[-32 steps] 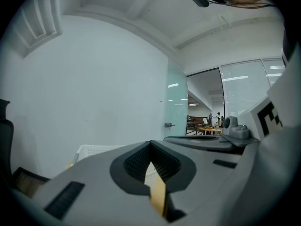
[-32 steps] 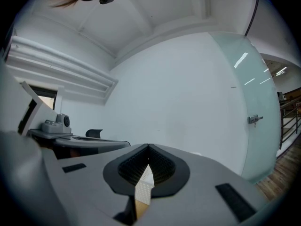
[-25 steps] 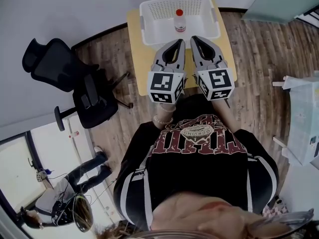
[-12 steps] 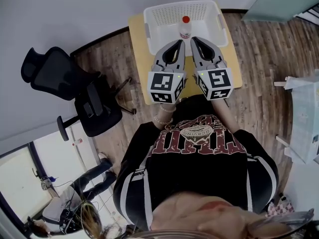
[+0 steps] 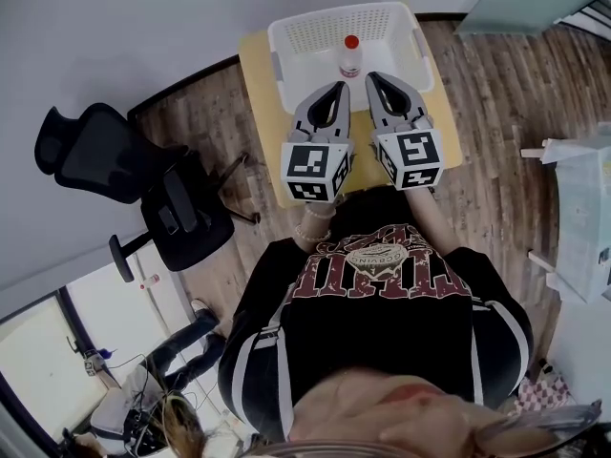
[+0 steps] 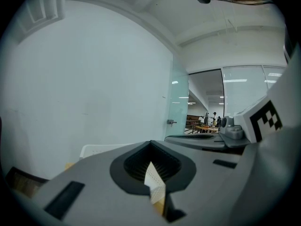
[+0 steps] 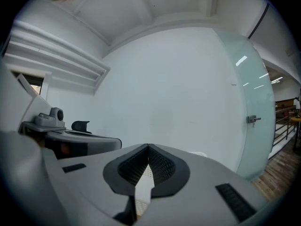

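**Head view.** L gripper [image 5: 340,87] and R gripper [image 5: 372,77] lie side by side, upper centre of frame. Both have their fingers pressed together, tips toward the top edge. A small clear plastic bottle w/ red cap [image 5: 350,57] stands upright in a white perforated plastic basket [image 5: 286,29] on a pale yellow wooden table [image 5: 256,79]. The bottle sits just above the tips in frame, betw. the two grippers, w/ its long axis toward the camera. Neither tip is clearly nearer, and the height gap over the bottle can't be read. A black office chair [image 5: 105,156] is at left.

**Left gripper view.** L gripper [image 6: 150,142] jaws meet tip to tip w/ nothing pinched. The basket rim [image 6: 96,149] shows low left; the bottle isn't in frame.

**Right gripper view.** R gripper [image 7: 148,146] jaws are together and empty. A plain white wall [image 7: 178,93] fills the centre; the bottle isn't in frame.
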A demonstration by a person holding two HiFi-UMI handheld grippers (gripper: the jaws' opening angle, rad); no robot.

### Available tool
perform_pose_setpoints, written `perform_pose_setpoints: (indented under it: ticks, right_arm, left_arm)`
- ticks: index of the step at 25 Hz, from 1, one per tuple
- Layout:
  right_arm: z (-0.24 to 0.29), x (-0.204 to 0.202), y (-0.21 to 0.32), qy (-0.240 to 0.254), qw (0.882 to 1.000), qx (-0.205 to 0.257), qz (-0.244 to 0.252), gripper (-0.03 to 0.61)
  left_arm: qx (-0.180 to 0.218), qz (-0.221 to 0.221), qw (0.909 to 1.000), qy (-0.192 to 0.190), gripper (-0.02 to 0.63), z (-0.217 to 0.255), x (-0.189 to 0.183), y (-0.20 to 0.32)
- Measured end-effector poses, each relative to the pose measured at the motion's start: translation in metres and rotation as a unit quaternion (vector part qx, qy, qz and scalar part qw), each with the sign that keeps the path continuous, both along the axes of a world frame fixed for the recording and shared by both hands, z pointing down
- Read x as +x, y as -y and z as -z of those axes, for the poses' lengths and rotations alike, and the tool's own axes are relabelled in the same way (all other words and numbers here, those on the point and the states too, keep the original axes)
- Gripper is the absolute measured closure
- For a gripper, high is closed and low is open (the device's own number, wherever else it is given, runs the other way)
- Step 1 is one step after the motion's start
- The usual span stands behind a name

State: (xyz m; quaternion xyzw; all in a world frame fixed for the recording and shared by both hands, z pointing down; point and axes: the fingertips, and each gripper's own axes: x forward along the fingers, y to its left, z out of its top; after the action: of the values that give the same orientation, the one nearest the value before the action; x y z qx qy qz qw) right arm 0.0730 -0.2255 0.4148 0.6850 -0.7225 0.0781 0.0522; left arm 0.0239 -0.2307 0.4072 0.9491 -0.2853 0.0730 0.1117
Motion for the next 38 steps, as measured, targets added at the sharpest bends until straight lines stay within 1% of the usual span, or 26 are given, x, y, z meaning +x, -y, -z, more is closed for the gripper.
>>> perform_pose_setpoints:
  ticks: [4, 10, 18, 27, 38]
  right_arm:
    - [-0.004, 0.010, 0.001, -0.006, 1.000, -0.011, 0.003, 0.561]
    - [-0.009, 0.018, 0.008, -0.014, 0.999, -0.025, 0.022, 0.560]
    - [-0.029, 0.027, 0.023, -0.035, 0.997, -0.049, 0.045, 0.560]
    - [-0.054, 0.025, 0.045, -0.049, 0.993, -0.079, 0.078, 0.560]
    - [-0.075, 0.025, 0.074, -0.051, 0.988, -0.106, 0.102, 0.558]
  left_arm:
    - [-0.004, 0.011, 0.9999, 0.002, 0.574, 0.000, 0.005, 0.000]
    - [-0.007, 0.028, 0.9996, 0.004, 0.574, 0.003, 0.011, -0.002]
    - [-0.012, 0.048, 0.9987, 0.010, 0.574, 0.001, 0.016, -0.006]
    - [-0.018, 0.066, 0.9976, 0.012, 0.574, -0.004, 0.014, -0.012]
    - [-0.021, 0.081, 0.9964, 0.015, 0.574, -0.006, 0.014, -0.008]
